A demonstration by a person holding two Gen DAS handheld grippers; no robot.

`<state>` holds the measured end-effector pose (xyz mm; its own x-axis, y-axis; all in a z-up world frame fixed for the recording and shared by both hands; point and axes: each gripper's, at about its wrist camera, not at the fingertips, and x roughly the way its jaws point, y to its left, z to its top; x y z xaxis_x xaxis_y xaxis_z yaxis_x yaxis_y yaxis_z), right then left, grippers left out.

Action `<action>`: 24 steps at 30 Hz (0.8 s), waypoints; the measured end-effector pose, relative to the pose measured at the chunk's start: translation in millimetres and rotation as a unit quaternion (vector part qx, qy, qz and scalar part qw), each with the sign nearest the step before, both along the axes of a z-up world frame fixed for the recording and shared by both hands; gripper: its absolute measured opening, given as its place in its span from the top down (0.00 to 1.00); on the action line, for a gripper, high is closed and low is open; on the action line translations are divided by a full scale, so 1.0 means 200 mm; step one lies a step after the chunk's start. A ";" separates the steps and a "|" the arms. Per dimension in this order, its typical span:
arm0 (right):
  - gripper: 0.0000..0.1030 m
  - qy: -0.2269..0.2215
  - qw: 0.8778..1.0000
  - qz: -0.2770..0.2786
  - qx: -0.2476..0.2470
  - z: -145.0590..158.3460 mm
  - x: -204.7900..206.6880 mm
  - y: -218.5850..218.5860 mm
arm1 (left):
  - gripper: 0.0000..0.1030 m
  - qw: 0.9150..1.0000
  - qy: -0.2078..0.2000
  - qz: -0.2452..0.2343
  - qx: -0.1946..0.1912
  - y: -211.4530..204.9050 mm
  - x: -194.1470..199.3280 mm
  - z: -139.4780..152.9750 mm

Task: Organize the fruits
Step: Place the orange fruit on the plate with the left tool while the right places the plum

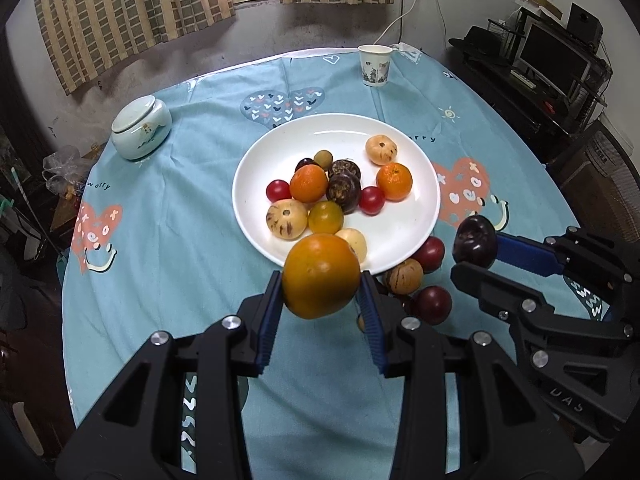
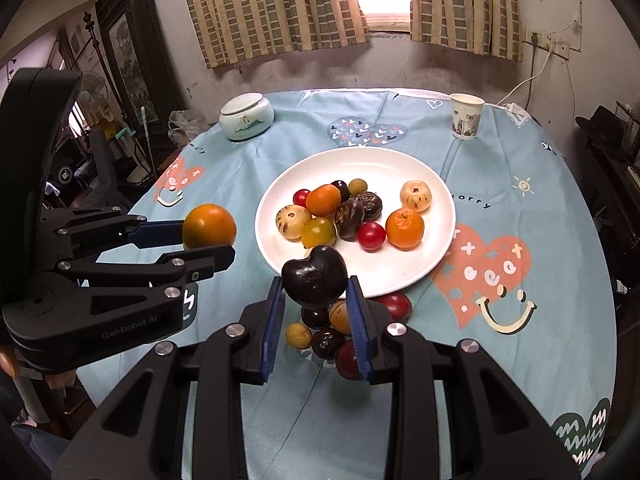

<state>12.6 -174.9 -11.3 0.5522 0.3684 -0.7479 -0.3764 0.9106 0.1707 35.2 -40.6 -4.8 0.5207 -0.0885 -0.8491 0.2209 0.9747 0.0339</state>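
The left tongs [image 1: 320, 300] hold a big orange tomato [image 1: 321, 275] up off the table [image 1: 168, 240]. The right tongs [image 2: 316, 308] hold a dark purple fruit [image 2: 314, 276]. A few fruits [image 2: 320, 332] sit on the cloth, just before the white plate [image 2: 400, 276] with many more.

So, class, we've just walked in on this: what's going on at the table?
A person is sorting fruit with two tools. The left hand-held gripper is shut on an orange fruit, held above the near rim of the white plate. The right hand-held gripper is shut on a dark purple fruit, also lifted. The plate already holds many small fruits, and a few more lie on the tablecloth beside its near edge.
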 end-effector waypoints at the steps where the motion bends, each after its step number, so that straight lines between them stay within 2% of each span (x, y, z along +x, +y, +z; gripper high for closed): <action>1: 0.69 0.001 1.000 0.002 0.000 -0.01 0.01 0.00 | 0.63 1.000 0.001 0.001 0.000 0.00 0.01 0.00; 11: 0.69 0.013 1.000 0.017 -0.007 -0.06 0.18 0.00 | 0.63 1.000 -0.005 0.016 0.005 0.00 0.17 -0.02; 18: 0.69 0.016 1.000 0.006 -0.020 -0.09 0.47 0.03 | 0.63 0.999 0.004 0.035 0.003 0.00 0.38 -0.07; 24: 0.69 0.023 0.999 -0.003 -0.028 -0.13 0.68 0.05 | 0.63 0.999 0.015 0.033 0.001 -0.02 0.50 -0.12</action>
<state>149.0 -165.4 -36.3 0.5182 0.3220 -0.7923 -0.3643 0.9213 0.1362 135.5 -43.9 -28.4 0.4998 -0.0521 -0.8646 0.1562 0.9873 0.0307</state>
